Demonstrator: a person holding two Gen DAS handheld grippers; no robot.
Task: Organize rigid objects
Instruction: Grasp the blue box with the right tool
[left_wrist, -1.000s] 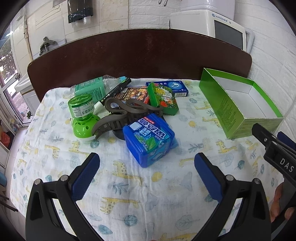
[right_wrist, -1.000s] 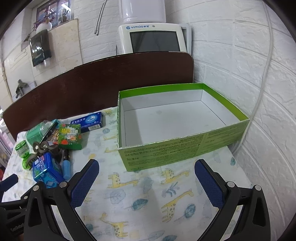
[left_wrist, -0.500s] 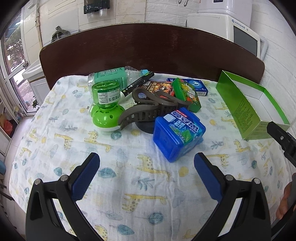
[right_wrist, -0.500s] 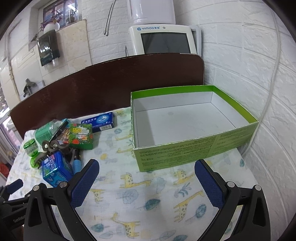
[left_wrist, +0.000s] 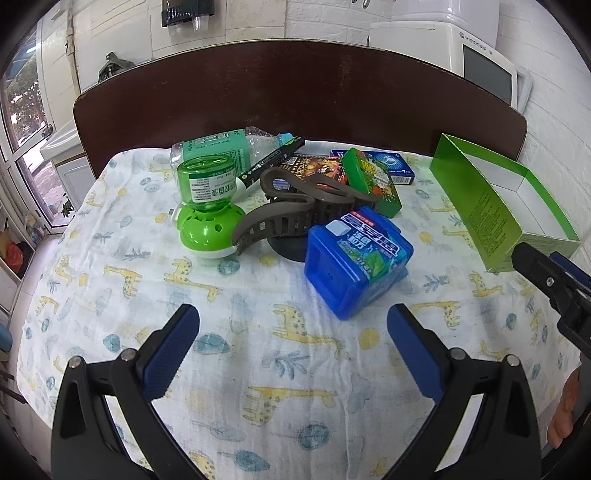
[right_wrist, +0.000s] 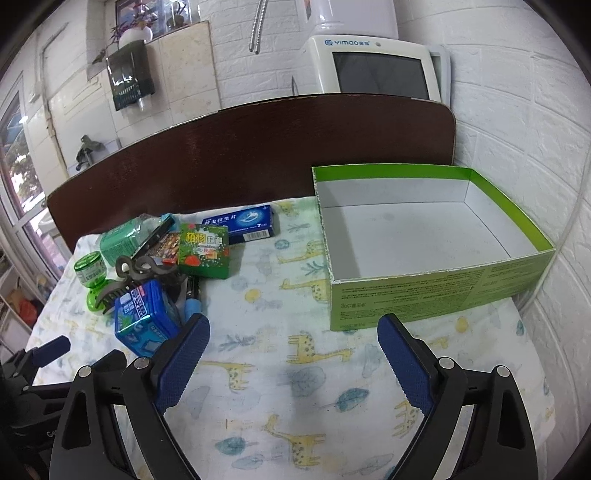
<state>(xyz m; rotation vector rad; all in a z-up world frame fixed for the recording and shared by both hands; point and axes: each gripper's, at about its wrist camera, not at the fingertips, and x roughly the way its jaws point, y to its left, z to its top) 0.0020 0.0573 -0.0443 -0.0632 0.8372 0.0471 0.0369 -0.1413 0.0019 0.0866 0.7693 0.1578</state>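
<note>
Nearest, left gripper (left_wrist: 291, 343) spread wide over giraffe-print surface (left_wrist: 258, 369), grasping nothing; right gripper (right_wrist: 293, 350) just narrowing, also bare. Beyond, blue container (left_wrist: 356, 260) leaning against brown hair claw (left_wrist: 295, 206); far right, green box (right_wrist: 436, 258) open.

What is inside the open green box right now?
Nothing shows inside the green box: the right wrist view gives a bare white floor and white inner walls. Only the strip of floor just behind its near wall is hidden. All items lie outside, on the giraffe-print cloth.
</note>
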